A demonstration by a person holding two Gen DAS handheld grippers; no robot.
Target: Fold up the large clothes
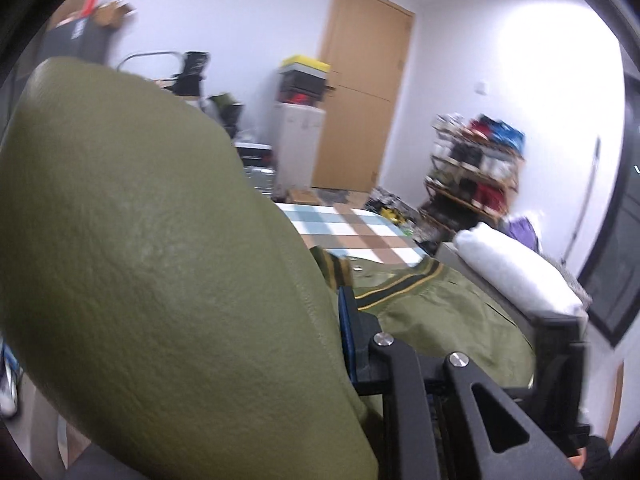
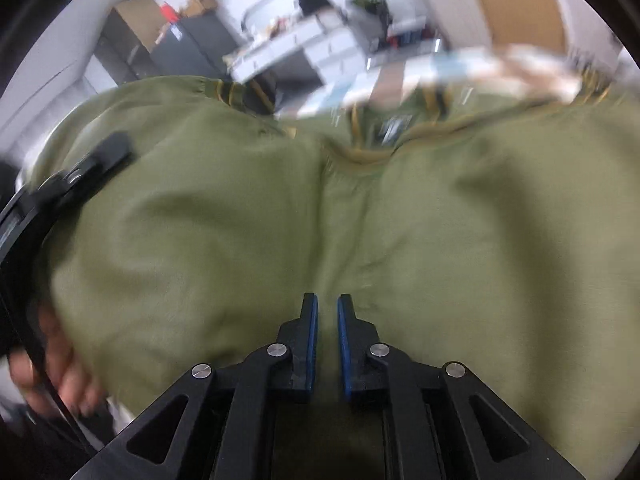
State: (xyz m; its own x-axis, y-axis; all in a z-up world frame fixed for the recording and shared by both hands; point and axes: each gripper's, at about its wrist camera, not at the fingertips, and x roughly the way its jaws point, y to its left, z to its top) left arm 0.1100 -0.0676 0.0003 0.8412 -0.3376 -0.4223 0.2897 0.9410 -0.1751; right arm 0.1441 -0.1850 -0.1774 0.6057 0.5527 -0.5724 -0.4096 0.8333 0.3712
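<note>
A large olive-green jacket (image 2: 400, 220) with striped ribbed trim lies spread over the bed. In the right wrist view my right gripper (image 2: 327, 310) is shut on a ridge of its fabric, which fills the narrow slit between the blue pads (image 2: 345, 332). My left gripper (image 2: 80, 176) sits at the jacket's left edge, held by a hand (image 2: 56, 364). In the left wrist view a lifted bulge of the jacket (image 1: 160, 260) hangs close to the lens and hides one finger. The other blue pad (image 1: 345, 320) presses against that cloth, so the left gripper (image 1: 338, 308) is shut on it.
The bed has a checked sheet (image 1: 360, 232) beyond the jacket. A white folded blanket (image 1: 516, 268) lies along its right side. Past the bed stand a wooden door (image 1: 364, 92), a white cabinet (image 1: 298, 144) with stacked boxes, and a cluttered shelf rack (image 1: 472, 168).
</note>
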